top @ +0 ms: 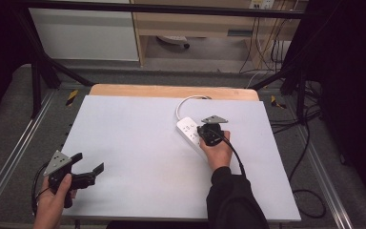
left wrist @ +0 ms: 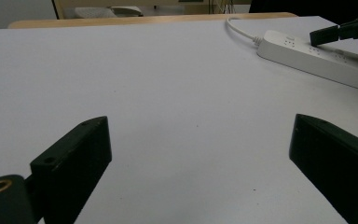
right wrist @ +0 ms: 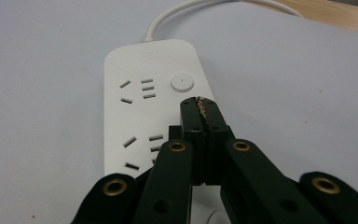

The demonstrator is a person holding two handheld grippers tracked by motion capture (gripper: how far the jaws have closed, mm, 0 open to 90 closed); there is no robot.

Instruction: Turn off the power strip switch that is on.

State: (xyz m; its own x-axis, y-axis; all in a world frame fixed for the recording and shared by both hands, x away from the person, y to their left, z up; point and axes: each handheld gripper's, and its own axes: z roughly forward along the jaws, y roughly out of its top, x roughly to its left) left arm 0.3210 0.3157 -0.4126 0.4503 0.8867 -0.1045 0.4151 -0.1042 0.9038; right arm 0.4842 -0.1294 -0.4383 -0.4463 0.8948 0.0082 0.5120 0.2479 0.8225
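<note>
1. Your right gripper (top: 208,134) sat at the centre right of the high view, directly over the white power strip (top: 189,129), with its jaws pressed together and nothing between them.
2. In the right gripper view those closed tips (right wrist: 200,112) pointed at the strip's top face, just below and to the right of the round button (right wrist: 182,82). Whether they touched the plastic could not be told.
3. Held shut like that, the gripper made one narrow point, which looked to me like a stance for pressing the button rather than for grasping.
4. The power strip lay flat on the pale tabletop (top: 138,143), right of centre, angled towards the upper left of the frame. Its white cable (top: 186,101) curled off towards the far wooden edge, so the strip was tethered there.
5. Your left gripper (top: 88,168) rested at the lower left of the high view, well apart from the strip, jaws spread wide and holding nothing.
6. In the left gripper view bare tabletop showed between its jaws, with the strip at the upper right. I judged it parked, clear of the work.
</note>
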